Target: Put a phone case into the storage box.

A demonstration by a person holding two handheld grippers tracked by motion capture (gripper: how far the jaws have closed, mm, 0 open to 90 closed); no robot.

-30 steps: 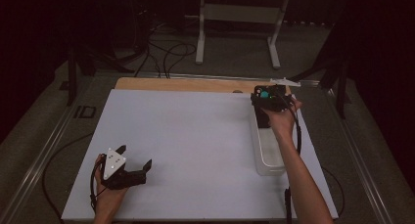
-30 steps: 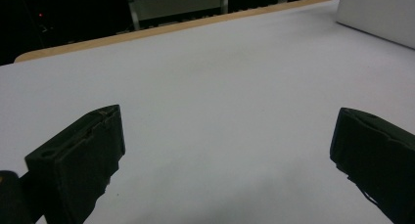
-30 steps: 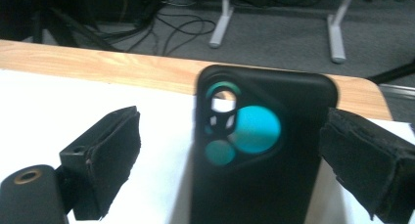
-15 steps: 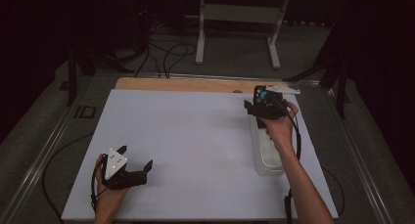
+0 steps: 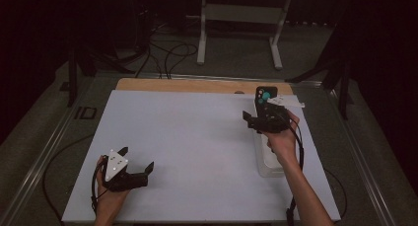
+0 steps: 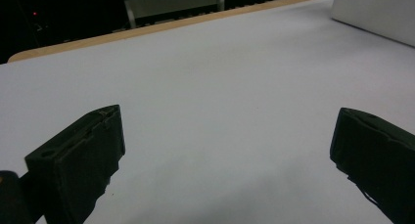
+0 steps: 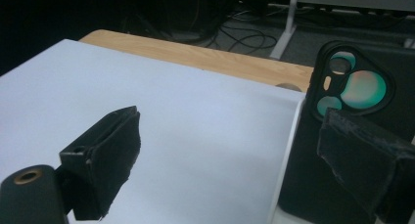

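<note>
In the right gripper view the black phone case (image 7: 342, 136) runs off the right and bottom edges, and the right jaw in front of it covers its lower part, so whether that jaw touches the case can't be told. In the high view the clear bin (image 5: 270, 159) is partly hidden beneath the right hand (image 5: 282, 139) and forearm. In the left gripper view a pale object (image 6: 377, 11), beyond the jaws, is cut off at the top right corner; what it is can't be told
</note>
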